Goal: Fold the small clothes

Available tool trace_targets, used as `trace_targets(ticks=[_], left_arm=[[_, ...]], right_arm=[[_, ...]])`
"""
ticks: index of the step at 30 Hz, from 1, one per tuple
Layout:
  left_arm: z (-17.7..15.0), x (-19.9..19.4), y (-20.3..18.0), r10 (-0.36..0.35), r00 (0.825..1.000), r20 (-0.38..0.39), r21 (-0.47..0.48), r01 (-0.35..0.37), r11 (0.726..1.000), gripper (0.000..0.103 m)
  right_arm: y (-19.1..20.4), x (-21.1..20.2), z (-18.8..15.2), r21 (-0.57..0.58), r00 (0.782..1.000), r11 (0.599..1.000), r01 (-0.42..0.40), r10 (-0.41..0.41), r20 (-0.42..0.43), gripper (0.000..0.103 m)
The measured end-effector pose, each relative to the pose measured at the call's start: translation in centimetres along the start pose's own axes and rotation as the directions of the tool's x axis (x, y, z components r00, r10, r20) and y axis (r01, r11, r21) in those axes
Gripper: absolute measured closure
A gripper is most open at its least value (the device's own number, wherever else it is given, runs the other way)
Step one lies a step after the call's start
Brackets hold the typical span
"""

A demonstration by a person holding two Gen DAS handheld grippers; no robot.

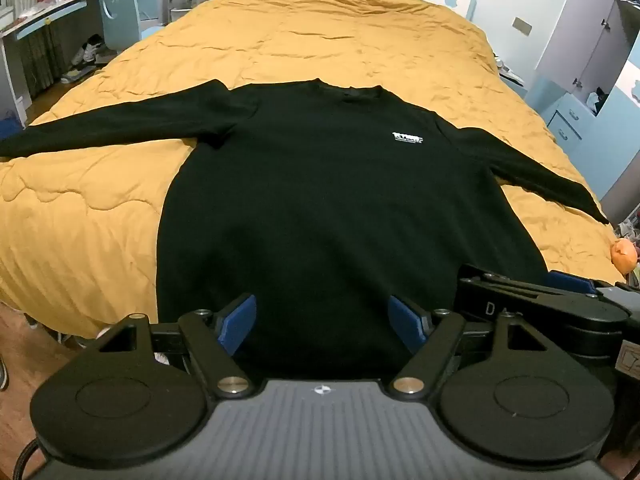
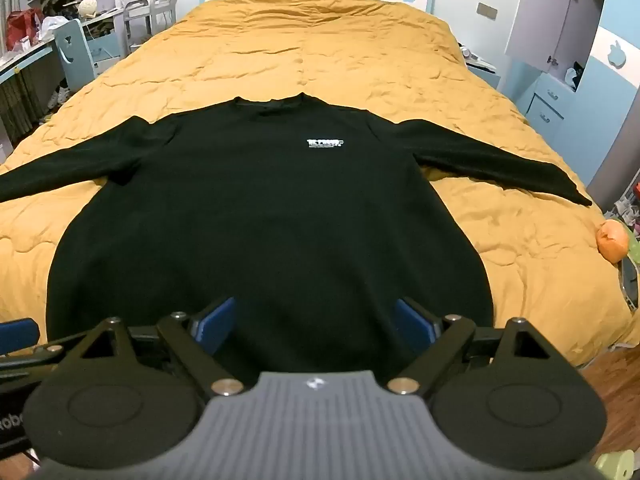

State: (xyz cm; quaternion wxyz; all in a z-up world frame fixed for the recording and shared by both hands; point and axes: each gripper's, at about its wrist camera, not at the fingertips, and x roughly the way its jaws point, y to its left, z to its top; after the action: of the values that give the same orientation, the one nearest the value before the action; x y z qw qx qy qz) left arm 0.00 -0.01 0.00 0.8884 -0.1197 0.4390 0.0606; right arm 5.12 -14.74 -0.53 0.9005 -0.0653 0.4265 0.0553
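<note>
A black long-sleeved sweater (image 1: 320, 208) (image 2: 272, 216) lies flat and face up on the bed, both sleeves spread wide, with a small white logo (image 1: 407, 137) (image 2: 325, 143) on the chest. My left gripper (image 1: 322, 322) hovers over the sweater's hem, open, its blue pads (image 1: 239, 322) wide apart with nothing between them. My right gripper (image 2: 314, 326) hangs over the hem too, just to the right of the left one, open and empty. In the left wrist view the right gripper's body (image 1: 560, 304) shows at the right edge.
A mustard yellow quilt (image 1: 304, 36) (image 2: 320, 48) covers the bed. An orange soft toy (image 1: 624, 256) (image 2: 612, 240) sits at the bed's right edge. A desk and pale blue chair (image 1: 120, 12) stand left. Blue drawers (image 2: 548, 108) and a wardrobe stand right. Wooden floor (image 2: 616, 372) shows below.
</note>
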Motion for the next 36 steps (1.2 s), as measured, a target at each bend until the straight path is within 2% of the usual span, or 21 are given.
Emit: trace_targets(ticks=[36], left_arm=[[0.20, 0.41, 0.00, 0.008, 1.000, -0.018, 0.007, -0.007, 1.000, 0.015]], right_arm=[[0.05, -0.35, 0.22, 0.002, 1.000, 1.000, 0.007, -0.007, -0.003, 0.020]])
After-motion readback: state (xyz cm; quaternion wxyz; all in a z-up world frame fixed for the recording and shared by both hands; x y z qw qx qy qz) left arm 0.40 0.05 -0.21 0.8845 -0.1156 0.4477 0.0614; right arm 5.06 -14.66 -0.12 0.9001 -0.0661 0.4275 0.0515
